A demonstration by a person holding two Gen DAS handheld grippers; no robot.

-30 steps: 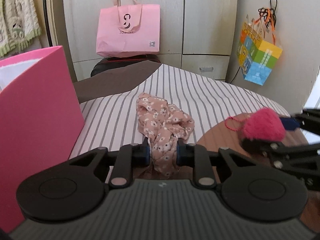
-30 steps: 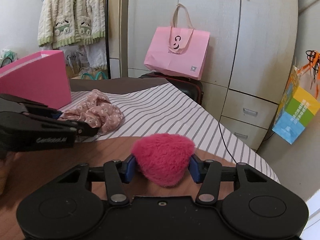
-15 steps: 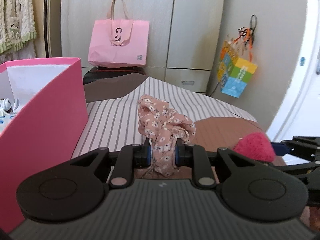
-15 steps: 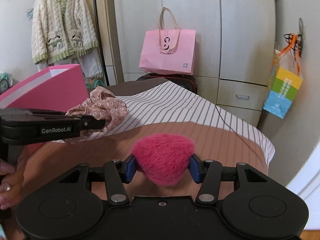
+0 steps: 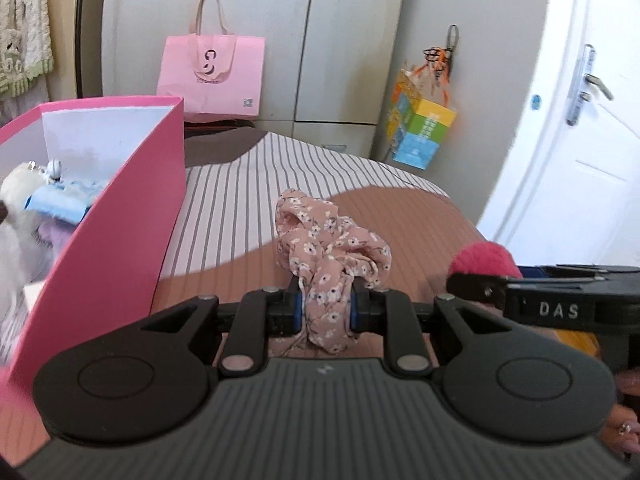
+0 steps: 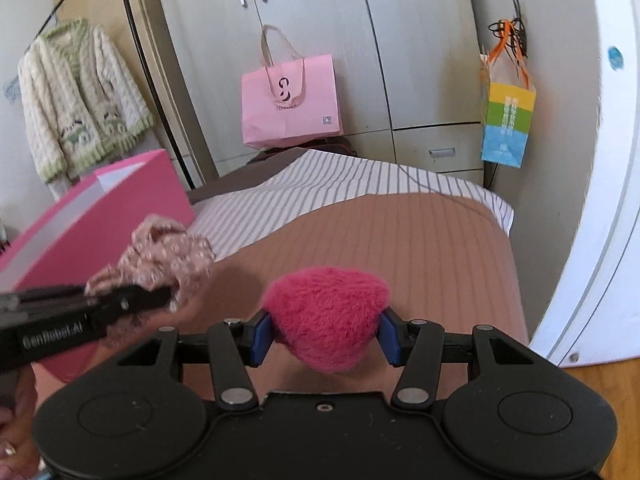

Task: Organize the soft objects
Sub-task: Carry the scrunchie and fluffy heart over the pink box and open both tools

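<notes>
Left wrist view: the left hand-held gripper [image 5: 324, 312] is clenched on a floral fabric scrunchie [image 5: 330, 252], lifted above a bed [image 5: 240, 196] covered in striped and brown bedding. An open pink box [image 5: 132, 208] stands close at the left, its wall between the scrunchie and the soft white and blue items [image 5: 48, 196] inside; those are cut off by the frame edge and hard to identify. At the right, the right hand-held gripper [image 5: 520, 280] crosses the view side-on, hiding most of a fuzzy pink heart [image 5: 482, 258]. A pink tote bag [image 5: 212, 76] stands far off by the wardrobe [image 5: 320, 40]; a colourful gift bag [image 5: 422, 132] hangs by the door [image 5: 580, 140].

Right wrist view: the right hand-held gripper [image 6: 326, 338] grasps the fuzzy pink heart [image 6: 326, 312] between its blue pads, above the brown bedding. The left hand-held gripper [image 6: 132, 296] enters from the left, blurred, with the scrunchie [image 6: 168, 256] bunched at its tip in front of the pink box [image 6: 100, 216]. Fingers of a hand [image 6: 12, 432] show at the lower left edge, mostly cut off. A knitted cardigan [image 6: 80, 100] hangs on the far left.
</notes>
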